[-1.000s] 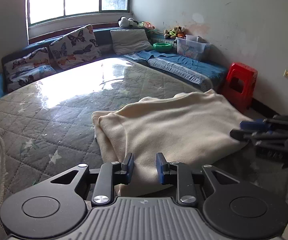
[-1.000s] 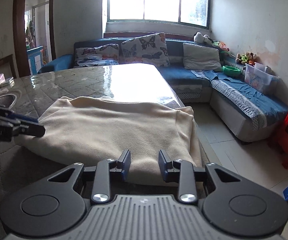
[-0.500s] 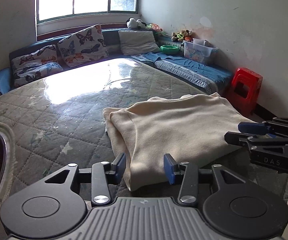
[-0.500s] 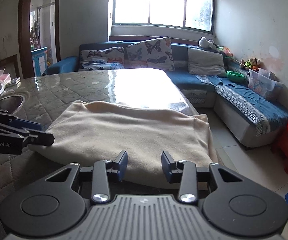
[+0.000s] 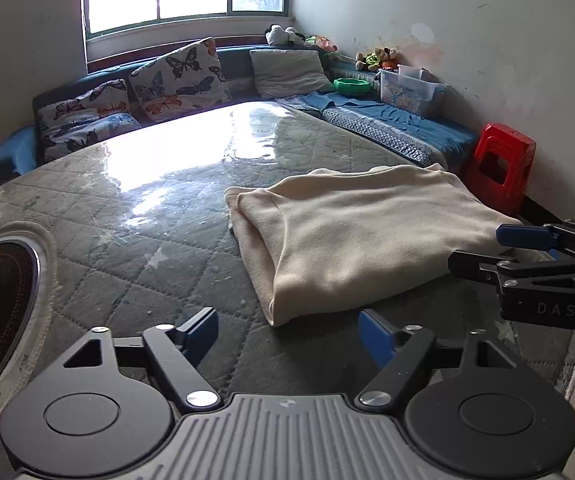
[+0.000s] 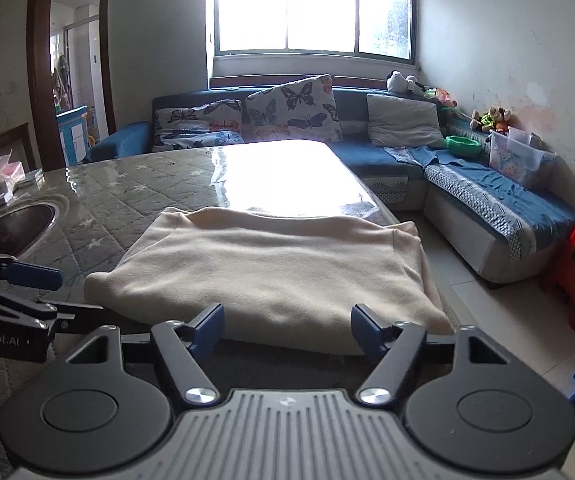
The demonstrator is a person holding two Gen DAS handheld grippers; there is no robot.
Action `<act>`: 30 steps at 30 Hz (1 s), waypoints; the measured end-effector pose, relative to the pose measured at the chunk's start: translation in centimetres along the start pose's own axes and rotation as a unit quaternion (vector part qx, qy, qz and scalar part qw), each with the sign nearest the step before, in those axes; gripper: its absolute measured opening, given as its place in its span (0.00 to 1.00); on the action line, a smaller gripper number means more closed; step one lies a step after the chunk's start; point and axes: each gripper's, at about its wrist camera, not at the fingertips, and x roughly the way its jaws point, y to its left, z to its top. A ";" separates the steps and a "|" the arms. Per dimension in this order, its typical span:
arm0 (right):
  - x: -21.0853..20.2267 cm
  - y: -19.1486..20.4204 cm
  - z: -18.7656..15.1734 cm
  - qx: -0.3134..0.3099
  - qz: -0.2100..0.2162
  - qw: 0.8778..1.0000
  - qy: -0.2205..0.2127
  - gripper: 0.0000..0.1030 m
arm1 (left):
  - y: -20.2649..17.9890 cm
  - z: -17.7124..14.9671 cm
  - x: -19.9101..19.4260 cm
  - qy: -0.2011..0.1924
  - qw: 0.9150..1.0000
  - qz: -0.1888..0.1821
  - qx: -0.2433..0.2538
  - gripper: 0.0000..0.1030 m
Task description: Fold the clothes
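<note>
The cream cloth [image 5: 359,236] lies folded at the centre of the frame on the table [image 5: 135,240]. The left gripper [image 5: 289,330] and right gripper [image 6: 287,328] have just been opening and now hold nothing. I judge this fold released; next needs a fresh edge grip.

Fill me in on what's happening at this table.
A person is folding clothes with a handheld two-finger tool in each hand. A cream garment lies folded on the quilted table cover. The left tool and the right tool have both just been opening; nothing sits between their fingers, and both hang just short of the garment's near edge. It looks like a fold was just let go.
</note>
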 end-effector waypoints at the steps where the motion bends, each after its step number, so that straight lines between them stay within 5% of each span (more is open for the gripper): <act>1: -0.1 0.1 -0.1 0.000 -0.002 1.000 0.000 0.70 | 0.0 -0.1 -0.1 -0.001 1.000 0.001 -0.001 0.83; 17: -1.8 2.1 -1.2 0.018 -0.035 0.999 0.007 0.97 | 0.4 -2.1 -1.9 -0.016 1.000 0.015 0.002 1.00; 30: -1.6 3.2 -1.3 0.011 -0.051 0.999 0.011 1.00 | 0.8 -3.1 -2.0 -0.002 1.000 0.016 -0.007 1.00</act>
